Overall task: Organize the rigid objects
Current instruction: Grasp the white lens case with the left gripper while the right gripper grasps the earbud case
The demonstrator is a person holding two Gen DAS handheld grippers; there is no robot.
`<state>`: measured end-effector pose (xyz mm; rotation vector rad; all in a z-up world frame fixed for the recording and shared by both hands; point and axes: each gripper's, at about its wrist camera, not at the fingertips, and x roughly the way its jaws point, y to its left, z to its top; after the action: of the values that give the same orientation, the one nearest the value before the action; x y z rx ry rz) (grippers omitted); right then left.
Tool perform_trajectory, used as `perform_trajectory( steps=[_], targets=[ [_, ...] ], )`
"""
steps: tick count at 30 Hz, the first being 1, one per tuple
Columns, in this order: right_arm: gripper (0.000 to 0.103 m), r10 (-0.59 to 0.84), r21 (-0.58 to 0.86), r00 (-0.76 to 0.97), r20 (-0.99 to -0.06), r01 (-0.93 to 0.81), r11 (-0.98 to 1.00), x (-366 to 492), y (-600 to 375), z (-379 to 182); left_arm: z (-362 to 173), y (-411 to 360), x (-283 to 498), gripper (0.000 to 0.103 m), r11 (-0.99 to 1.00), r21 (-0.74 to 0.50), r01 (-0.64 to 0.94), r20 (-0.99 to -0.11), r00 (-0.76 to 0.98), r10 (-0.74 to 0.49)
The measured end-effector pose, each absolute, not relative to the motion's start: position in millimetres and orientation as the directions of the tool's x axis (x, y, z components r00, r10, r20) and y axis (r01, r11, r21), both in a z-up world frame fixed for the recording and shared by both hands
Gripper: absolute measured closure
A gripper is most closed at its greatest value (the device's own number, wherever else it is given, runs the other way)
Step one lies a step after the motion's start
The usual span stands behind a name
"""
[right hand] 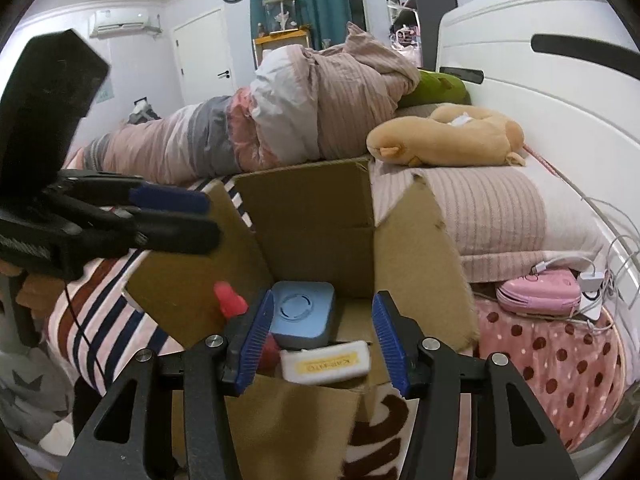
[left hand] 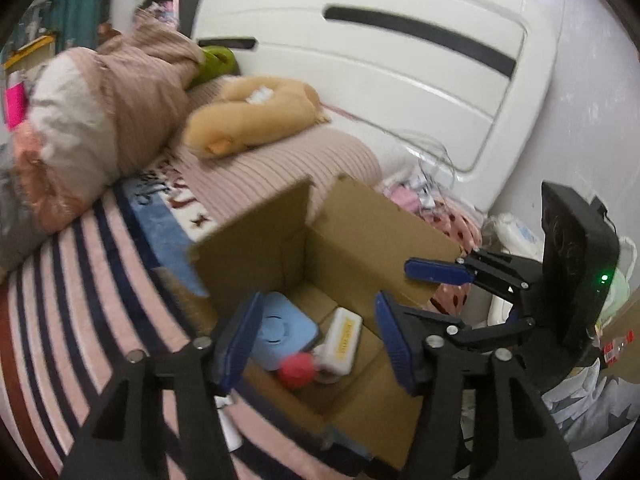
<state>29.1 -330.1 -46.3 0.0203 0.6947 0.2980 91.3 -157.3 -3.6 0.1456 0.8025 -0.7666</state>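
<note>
Both my grippers, left (left hand: 316, 344) and right (right hand: 322, 338), spread wide and empty over the box (left hand: 360, 236) on the bed; white case (right hand: 325, 366) lies at 12 o'clock of my nearer right, long axis 9-to-3.

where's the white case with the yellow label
In the right wrist view, the white case lies inside the cardboard box, just in front of the blue square device.

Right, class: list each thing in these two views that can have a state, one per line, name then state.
Cardboard box: flaps open, upright on the bed.
Blue square device: inside the box.
White case with yellow label: inside the box, lying flat.
Red ball: inside the box.
Left gripper: open, empty.
Right gripper: open, empty.
Pink pouch: closed.
</note>
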Motion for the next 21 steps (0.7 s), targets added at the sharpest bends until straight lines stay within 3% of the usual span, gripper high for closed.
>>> perform_trajectory(
  steps=[10, 14, 21],
  targets=[
    [0.055, 0.407, 0.106, 0.721, -0.561, -0.425, 0.899, 20, -249, -7, 4, -13, 68, 0.032, 0.884, -0.119, 0.452, -0.632, 0.652, -0.419],
    [0.048, 0.481, 0.114, 0.671, -0.565, -0.514, 0.85, 20, -194, -4, -21, 45, 62, 0.029, 0.933, -0.105, 0.345, -0.648, 0.688, -0.327],
    [0.048, 0.496, 0.147, 0.563, -0.661, -0.551, 0.821, 31, -121, -48, -95, 106, 70, 0.028, 0.967, -0.133, 0.217, -0.728, 0.641, -0.244]
  ],
)
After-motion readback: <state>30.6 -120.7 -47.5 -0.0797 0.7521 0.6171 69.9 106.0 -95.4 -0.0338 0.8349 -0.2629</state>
